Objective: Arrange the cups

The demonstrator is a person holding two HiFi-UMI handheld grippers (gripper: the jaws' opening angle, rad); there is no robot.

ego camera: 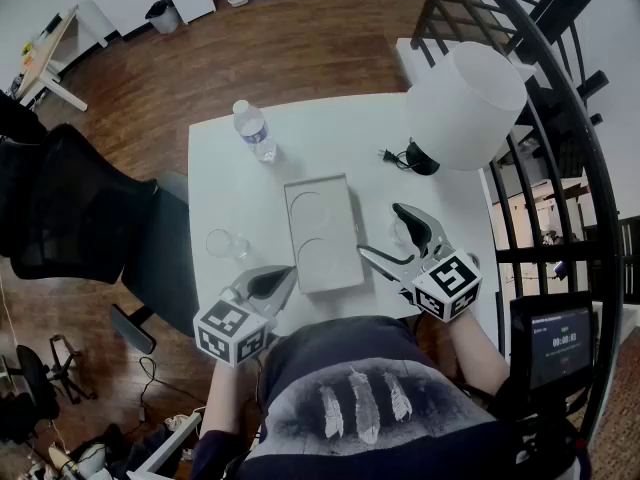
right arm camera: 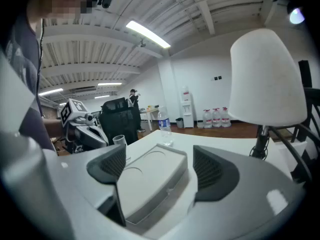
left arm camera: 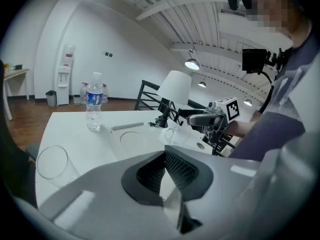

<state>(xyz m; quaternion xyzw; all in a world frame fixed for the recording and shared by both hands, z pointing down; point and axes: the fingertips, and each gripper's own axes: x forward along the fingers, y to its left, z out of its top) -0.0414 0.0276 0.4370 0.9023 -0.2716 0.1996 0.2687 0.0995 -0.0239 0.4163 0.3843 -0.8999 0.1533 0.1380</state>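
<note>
Two thin clear cups [ego camera: 228,244] flank tray [ego camera: 320,253]: likely light, slick, fragile, take mid-wall; left gripper [ego camera: 283,275] fingers closed empty, right gripper [ego camera: 382,231] fingers open.

A tray [ego camera: 322,230] lies at the middle of the table [ego camera: 215,173] before you, its long side running away from you. One cup [ego camera: 226,243] stands on the table left of the tray, near it. A second cup [left arm camera: 172,133] stands on the tray's right. A bottle [ego camera: 254,130] stands behind the tray, to the left. A lamp [ego camera: 465,103] stands at the far right corner. A chair [ego camera: 90,218] sits left of the table.
</note>
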